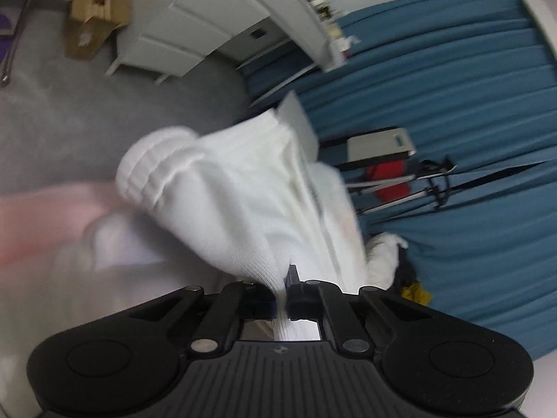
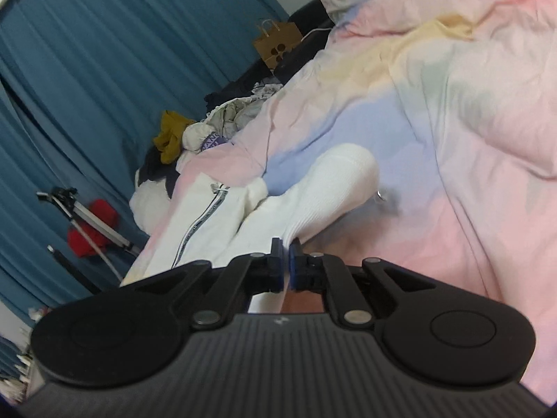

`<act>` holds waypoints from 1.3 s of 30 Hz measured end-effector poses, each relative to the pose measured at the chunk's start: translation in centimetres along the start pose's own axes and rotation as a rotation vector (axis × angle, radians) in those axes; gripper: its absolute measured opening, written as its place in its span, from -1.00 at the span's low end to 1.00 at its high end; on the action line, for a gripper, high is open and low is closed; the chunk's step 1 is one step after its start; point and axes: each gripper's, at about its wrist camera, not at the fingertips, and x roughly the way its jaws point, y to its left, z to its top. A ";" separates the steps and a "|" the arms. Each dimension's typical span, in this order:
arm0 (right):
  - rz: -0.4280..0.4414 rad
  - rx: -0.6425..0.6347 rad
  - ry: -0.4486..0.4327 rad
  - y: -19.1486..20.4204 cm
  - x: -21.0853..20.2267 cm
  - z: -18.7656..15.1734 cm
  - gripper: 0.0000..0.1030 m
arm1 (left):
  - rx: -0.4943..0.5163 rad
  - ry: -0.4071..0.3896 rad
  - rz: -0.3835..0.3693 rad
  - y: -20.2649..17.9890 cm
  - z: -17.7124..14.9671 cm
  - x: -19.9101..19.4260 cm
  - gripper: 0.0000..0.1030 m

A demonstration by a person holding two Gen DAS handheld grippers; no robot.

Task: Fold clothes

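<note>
Pinching the white sock point(image 1: 216, 191) in both tongs, left point(image 1: 282, 296) and right point(image 2: 286, 264), they needed even tension for a clean fold.

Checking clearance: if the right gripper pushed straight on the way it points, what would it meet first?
The right gripper is shut on a white sock that lies ahead of it; beyond that, probably the pastel bedcover, though depth is unclear.

blue pleated curtains point(image 1: 452, 80) hang behind a tripod point(image 2: 90, 216) with something red; an open cardboard box point(image 1: 94, 17) sits beside a white panelled cabinet point(image 1: 188, 31); a brown paper bag point(image 2: 276, 43) stands farther back.
</note>
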 end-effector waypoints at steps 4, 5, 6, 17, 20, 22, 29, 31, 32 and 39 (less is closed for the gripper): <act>0.025 -0.054 -0.043 3.7 0.6 2.1 -0.90 | 0.030 0.000 -0.011 -3.8 2.0 1.9 -0.91; 0.030 -0.064 -0.053 5.0 1.3 2.9 -0.90 | 0.046 -0.002 -0.011 -5.1 2.5 2.8 -0.91; 0.038 -0.069 -0.049 6.4 2.3 3.7 -0.90 | 0.055 -0.001 -0.014 -6.5 3.2 4.1 -0.91; -0.004 -0.262 0.017 21.4 21.8 5.6 -0.90 | 0.124 0.017 0.084 -18.2 9.7 24.3 -0.90; -0.032 -0.309 0.035 23.1 27.8 4.2 -0.90 | 0.167 0.030 0.131 -19.4 10.6 30.6 -0.90; -0.034 -0.310 0.064 23.0 30.7 3.2 -0.90 | 0.190 0.042 0.173 -19.4 10.8 34.3 -0.89; -0.005 -0.355 0.169 21.2 36.8 0.8 -0.84 | 0.273 0.107 0.271 -17.0 10.3 41.5 -0.81; 0.049 -0.350 0.189 20.4 36.2 1.2 -0.78 | 0.257 0.123 0.255 -16.0 10.3 41.3 -0.56; 0.076 -0.344 0.208 19.9 35.6 1.5 -0.73 | 0.256 0.124 0.235 -15.8 10.4 40.8 -0.46; 0.198 -0.299 0.161 16.6 26.2 3.4 -0.45 | 0.342 0.162 -0.016 -15.8 8.0 32.2 0.50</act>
